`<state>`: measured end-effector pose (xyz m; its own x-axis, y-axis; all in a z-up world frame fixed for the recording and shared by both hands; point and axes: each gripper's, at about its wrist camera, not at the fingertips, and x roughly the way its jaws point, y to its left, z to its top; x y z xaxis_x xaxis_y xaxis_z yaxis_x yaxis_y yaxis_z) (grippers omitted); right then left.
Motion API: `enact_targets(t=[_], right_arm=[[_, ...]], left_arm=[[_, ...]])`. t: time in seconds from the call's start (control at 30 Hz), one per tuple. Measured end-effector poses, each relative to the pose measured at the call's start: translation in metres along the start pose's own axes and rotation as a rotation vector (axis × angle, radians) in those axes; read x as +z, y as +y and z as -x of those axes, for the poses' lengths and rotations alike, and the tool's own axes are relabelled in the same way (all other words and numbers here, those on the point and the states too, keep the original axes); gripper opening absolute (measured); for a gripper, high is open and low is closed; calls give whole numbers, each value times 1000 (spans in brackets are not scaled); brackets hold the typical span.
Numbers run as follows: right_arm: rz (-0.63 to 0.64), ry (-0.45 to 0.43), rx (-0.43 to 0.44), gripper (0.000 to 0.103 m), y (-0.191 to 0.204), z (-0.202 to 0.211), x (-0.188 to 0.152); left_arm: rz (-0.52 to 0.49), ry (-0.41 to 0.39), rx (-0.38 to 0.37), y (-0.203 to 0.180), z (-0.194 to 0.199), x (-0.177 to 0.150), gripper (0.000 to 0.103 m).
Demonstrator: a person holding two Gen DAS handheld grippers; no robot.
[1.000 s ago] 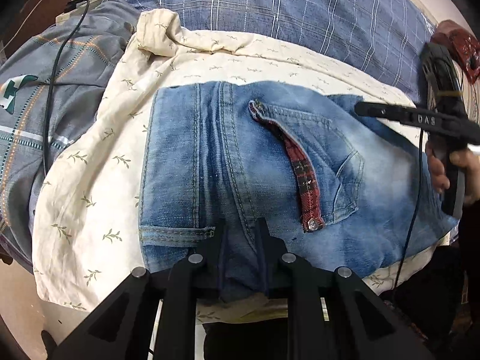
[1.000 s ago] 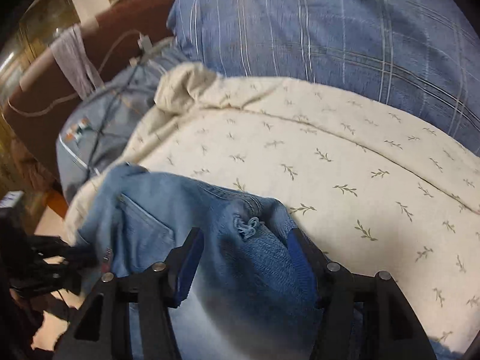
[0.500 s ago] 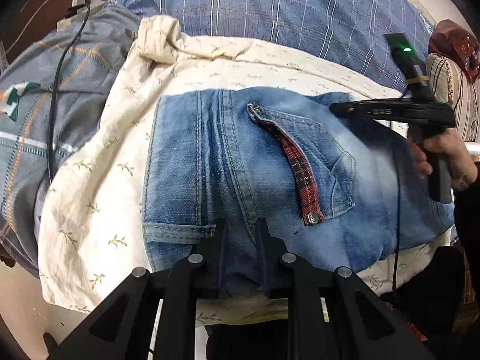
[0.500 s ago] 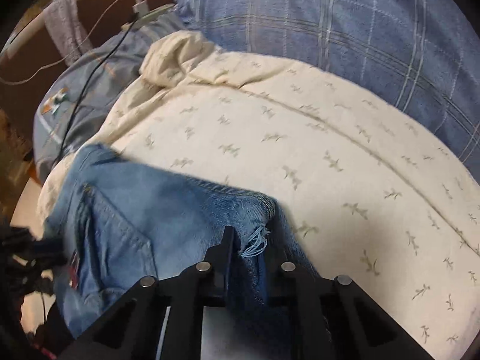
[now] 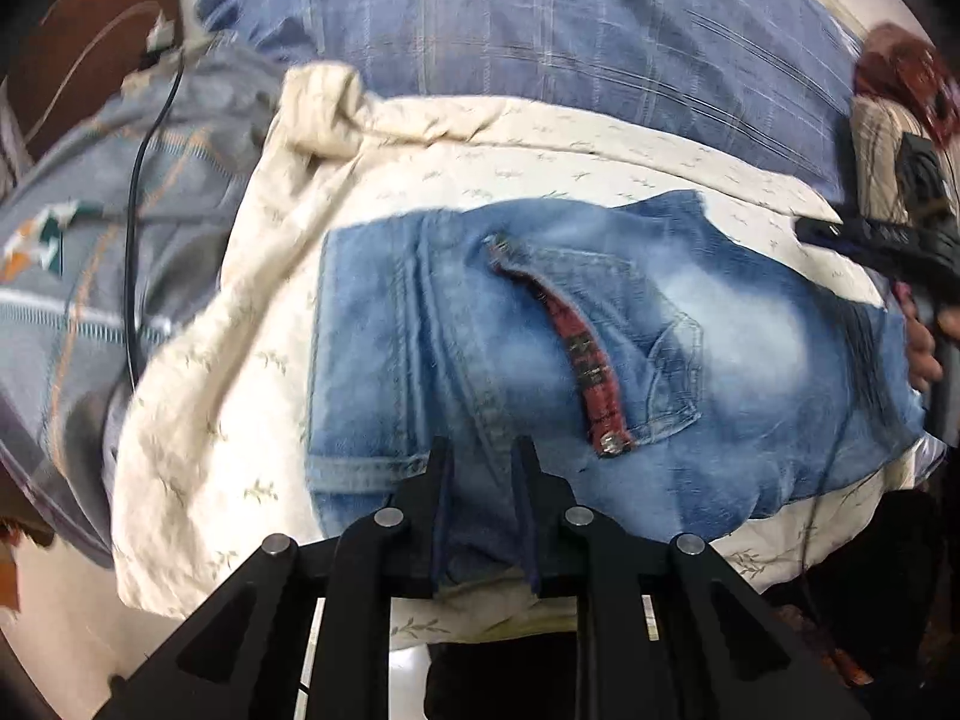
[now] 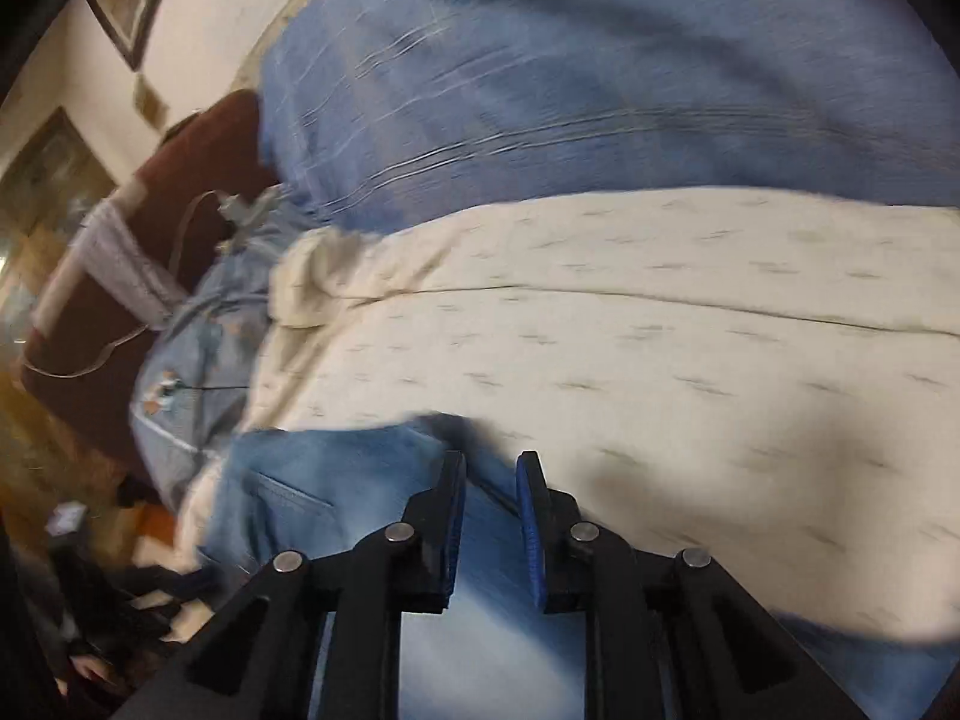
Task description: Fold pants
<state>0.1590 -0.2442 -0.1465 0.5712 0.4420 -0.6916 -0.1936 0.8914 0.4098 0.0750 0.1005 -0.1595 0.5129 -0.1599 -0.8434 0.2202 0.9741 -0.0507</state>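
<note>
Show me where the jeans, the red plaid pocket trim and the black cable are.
jeans [image 5: 420, 360]: left wrist view, on the denim beside the centre seam.
red plaid pocket trim [image 5: 591, 360]: left wrist view, on the strip's middle.
black cable [image 5: 133, 228]: left wrist view, on its run over the grey bedding.

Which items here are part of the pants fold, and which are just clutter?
Part of the job:
- jeans
- left gripper, closed on the jeans' near edge
- right gripper, closed on denim
- cream leaf-print sheet under the jeans

Just lying about:
- blue plaid bedding
- grey plaid fabric
- black cable
- brown headboard
</note>
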Motion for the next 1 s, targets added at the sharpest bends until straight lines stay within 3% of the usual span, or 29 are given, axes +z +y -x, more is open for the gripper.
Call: enact_targets(t=[0.1, 0.27, 0.43, 0.5, 0.6, 0.73, 0.77, 0.83, 0.87, 1.0], right_arm=[[-41, 14, -36, 19, -15, 19, -29], [-125, 59, -179, 20, -50, 15, -66], [-175, -2, -119, 20, -73, 44, -74], [-213, -112, -95, 20, -86, 81, -79], [-308, -214, -93, 20, -115, 133, -96], [-417, -254, -86, 22, -152, 192, -133], [-440, -259, -74, 25, -162, 207, -146], [-480, -258, -53, 46, -176, 221, -166], [-513, -265, -49, 72, -184, 229, -179], [-563, -293, 44, 75, -203, 235, -201]], left_arm=[[-49, 29, 59, -6, -17, -2, 25], [-36, 66, 64, -5, -29, -5, 25], [-48, 27, 100, -20, -4, 2, 25], [-68, -6, 84, -36, 7, 9, 28], [-105, -32, 29, -65, 16, 17, 44], [-174, -30, -85, -119, 11, 32, 48], [-191, -25, -113, -134, 6, 35, 48], [-218, 4, -169, -166, -8, 45, 48], [-230, 25, -208, -182, -15, 48, 48], [-275, 104, -299, -250, -44, 64, 48]])
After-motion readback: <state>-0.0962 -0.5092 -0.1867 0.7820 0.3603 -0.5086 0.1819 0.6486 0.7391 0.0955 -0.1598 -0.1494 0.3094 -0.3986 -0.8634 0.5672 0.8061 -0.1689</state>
